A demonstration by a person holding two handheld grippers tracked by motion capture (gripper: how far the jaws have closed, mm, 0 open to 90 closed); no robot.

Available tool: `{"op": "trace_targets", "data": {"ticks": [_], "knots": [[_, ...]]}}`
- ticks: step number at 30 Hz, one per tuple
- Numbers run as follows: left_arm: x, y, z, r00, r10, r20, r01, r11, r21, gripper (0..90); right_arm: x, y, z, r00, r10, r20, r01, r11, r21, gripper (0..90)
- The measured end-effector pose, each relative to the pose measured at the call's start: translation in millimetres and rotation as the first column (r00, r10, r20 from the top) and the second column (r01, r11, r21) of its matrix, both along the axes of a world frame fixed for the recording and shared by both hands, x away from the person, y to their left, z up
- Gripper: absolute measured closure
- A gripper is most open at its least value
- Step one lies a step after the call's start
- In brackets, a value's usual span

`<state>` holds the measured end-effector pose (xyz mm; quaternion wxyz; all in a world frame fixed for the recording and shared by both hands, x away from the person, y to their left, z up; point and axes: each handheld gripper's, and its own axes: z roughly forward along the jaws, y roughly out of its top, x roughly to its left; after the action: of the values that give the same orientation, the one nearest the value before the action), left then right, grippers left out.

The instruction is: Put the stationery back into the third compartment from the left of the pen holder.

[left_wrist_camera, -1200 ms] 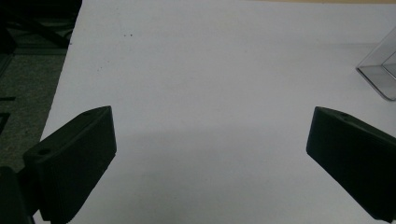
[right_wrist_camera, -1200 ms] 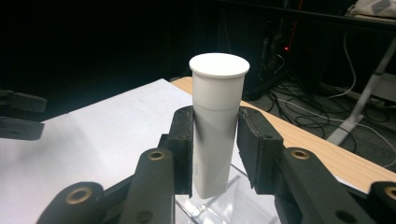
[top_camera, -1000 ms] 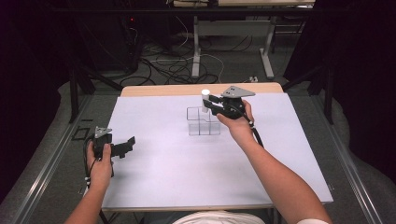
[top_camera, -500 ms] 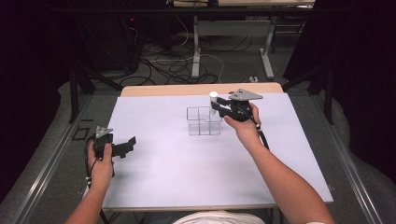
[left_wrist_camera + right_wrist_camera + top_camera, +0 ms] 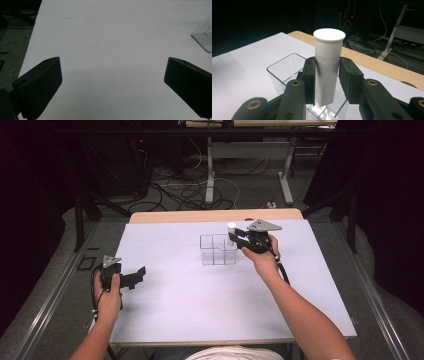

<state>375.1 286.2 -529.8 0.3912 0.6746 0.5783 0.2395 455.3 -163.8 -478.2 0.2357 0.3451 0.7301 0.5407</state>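
Note:
A clear plastic box (image 5: pixel 218 249) with inner dividers stands mid-table. My right gripper (image 5: pixel 234 237) is shut on an upright white capped tube (image 5: pixel 231 229), holding it over the box's right rear corner. In the right gripper view the tube (image 5: pixel 327 65) stands clamped between the two black pads (image 5: pixel 309 75), its lower end above a compartment of the box (image 5: pixel 287 65). My left gripper (image 5: pixel 138 275) rests open near the table's left edge, nothing between its fingers (image 5: pixel 40 86); a corner of the box (image 5: pixel 203 37) shows far off in that view.
The white table sheet (image 5: pixel 175 290) lies on a wooden top whose far edge (image 5: pixel 215 215) is bare. Beyond it are table legs and cables on the floor (image 5: pixel 200 190). Metal rails run along both sides of the table.
My right gripper has carried the white tube rightward and slightly back, from over the box's middle to its right rear corner. The left gripper has stayed put.

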Motion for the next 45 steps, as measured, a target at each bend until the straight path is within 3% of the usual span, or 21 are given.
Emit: {"op": "trace_targets", "data": {"ticks": [16,34,36,41,45], "knots": [[0.3,-0.3,-0.5,1.0,-0.001,-0.004,0.001,1.0,-0.001,1.6,1.5,-1.6,-22.6,0.9992,-0.005,-0.04,0.004,1.0,-0.024,67.2],[0.2,-0.4,-0.4,1.0,-0.002,-0.006,0.002,1.0,-0.001,1.6,2.9,-1.2,-34.2,0.9947,0.003,-0.103,-0.006,1.0,-0.026,66.8],[0.1,-0.5,-0.3,1.0,-0.003,-0.007,0.003,1.0,0.001,1.6,2.1,-1.3,-33.9,0.9931,-0.009,-0.117,0.008,1.0,-0.014,62.3],[0.5,-0.7,-0.9,1.0,-0.003,-0.002,0.003,1.0,-0.002,1.6,0.2,-1.8,-28.9,0.9973,-0.006,-0.074,0.005,1.0,-0.009,53.1],[0.7,-0.9,-0.9,1.0,-0.005,0.003,0.005,1.0,0.001,1.6,-3.2,-2.7,-23.3,0.9978,-0.003,-0.067,0.004,1.0,0.012,47.8]]}}
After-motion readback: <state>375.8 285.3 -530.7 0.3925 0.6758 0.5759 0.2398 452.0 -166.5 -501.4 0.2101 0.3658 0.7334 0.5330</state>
